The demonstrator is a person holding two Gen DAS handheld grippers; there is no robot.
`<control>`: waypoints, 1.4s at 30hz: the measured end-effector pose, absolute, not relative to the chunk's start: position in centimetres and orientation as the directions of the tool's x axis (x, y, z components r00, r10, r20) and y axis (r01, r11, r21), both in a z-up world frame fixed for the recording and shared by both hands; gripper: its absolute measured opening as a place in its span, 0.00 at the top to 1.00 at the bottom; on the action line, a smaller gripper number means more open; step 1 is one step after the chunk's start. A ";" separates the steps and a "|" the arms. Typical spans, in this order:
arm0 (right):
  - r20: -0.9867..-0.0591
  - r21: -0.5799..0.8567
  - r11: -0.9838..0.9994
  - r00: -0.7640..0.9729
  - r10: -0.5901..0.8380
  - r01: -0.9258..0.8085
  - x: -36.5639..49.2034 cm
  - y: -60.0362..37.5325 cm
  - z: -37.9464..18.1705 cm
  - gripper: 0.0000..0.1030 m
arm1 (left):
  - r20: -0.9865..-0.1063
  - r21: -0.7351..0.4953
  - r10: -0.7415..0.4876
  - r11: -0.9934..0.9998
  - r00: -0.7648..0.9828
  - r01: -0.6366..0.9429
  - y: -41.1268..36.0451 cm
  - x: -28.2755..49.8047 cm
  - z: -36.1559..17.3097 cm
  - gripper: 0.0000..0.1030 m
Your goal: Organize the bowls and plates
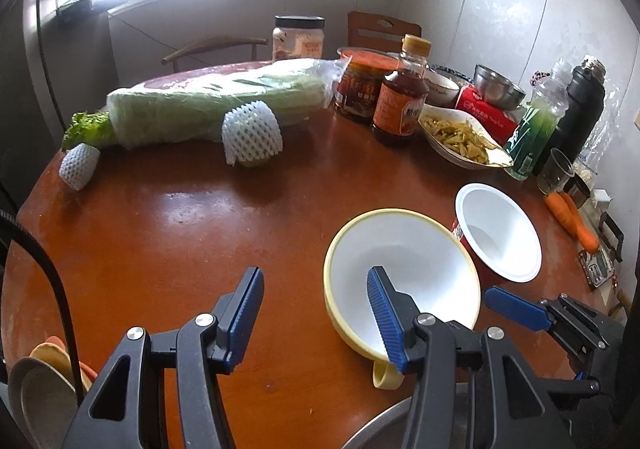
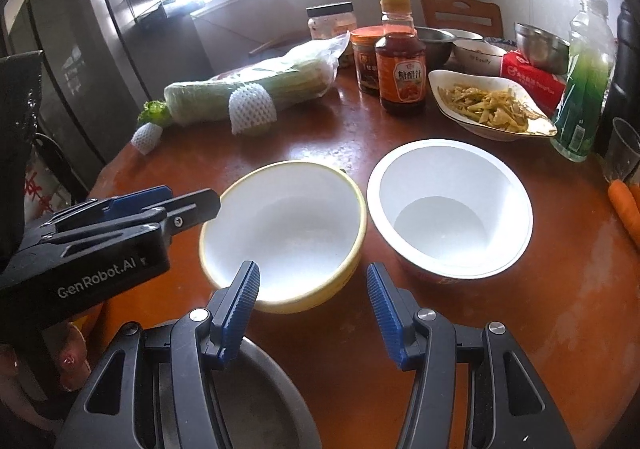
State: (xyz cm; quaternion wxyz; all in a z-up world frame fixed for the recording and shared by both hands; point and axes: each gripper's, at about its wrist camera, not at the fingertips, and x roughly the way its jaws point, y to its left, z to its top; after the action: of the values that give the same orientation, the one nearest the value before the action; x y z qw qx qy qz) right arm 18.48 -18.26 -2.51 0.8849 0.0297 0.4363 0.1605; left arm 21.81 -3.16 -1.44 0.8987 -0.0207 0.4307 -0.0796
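Observation:
A yellow-rimmed white bowl [image 1: 404,273] [image 2: 288,229] sits on the brown round table [image 1: 200,233]. Right of it stands a white paper bowl with a red outside [image 1: 498,231] [image 2: 448,205]. My left gripper [image 1: 316,309] is open; its right finger hangs over the yellow bowl's inside, its left finger over bare table. It also shows in the right wrist view [image 2: 180,205], at the bowl's left rim. My right gripper [image 2: 312,301] is open and empty just in front of the two bowls, and shows in the left wrist view [image 1: 516,307].
Wrapped cabbage [image 1: 208,105], sauce bottle [image 1: 400,93], jars, a dish of food [image 1: 460,137], steel bowls [image 2: 540,45], green bottle [image 2: 584,81], black flask [image 1: 580,109] and carrots [image 1: 572,217] crowd the far and right side. A steel plate [image 2: 256,389] lies at the near edge. Stacked plates [image 1: 44,381] show low left.

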 end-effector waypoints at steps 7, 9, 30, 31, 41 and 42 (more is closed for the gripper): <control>-0.780 0.176 0.945 0.547 0.305 -0.275 19.4 -17.7 -3.1 0.50 | -0.795 -0.105 -0.163 0.986 0.585 0.132 -3.5 22.9 -2.3 0.48; -0.784 0.174 0.945 0.543 0.302 -0.276 19.6 -17.6 -3.3 0.51 | -0.798 -0.107 -0.164 0.986 0.580 0.130 -3.5 23.1 -2.5 0.48; -0.790 0.145 0.944 0.540 0.291 -0.296 20.5 -16.9 -3.7 0.54 | -0.836 -0.202 -0.250 0.968 0.487 0.151 -3.5 23.6 -4.6 0.63; -0.790 0.144 0.943 0.540 0.292 -0.300 20.5 -16.7 -3.6 0.55 | -0.836 -0.194 -0.241 0.970 0.493 0.147 -3.6 23.6 -4.5 0.63; -0.766 0.125 0.935 0.567 0.303 -0.331 20.1 -15.6 -2.2 0.55 | -0.805 -0.201 -0.232 0.973 0.546 0.118 -2.5 23.0 -2.9 0.64; -0.763 0.122 0.935 0.571 0.304 -0.334 20.1 -15.5 -2.0 0.55 | -0.803 -0.202 -0.232 0.973 0.549 0.116 -2.4 22.9 -2.7 0.64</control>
State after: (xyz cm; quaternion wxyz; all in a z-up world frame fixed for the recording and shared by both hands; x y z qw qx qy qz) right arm 20.12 -15.51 -2.01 0.8861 -0.0180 0.4267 0.1800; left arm 22.91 -2.37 -2.72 0.8779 -0.0627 0.4643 -0.0990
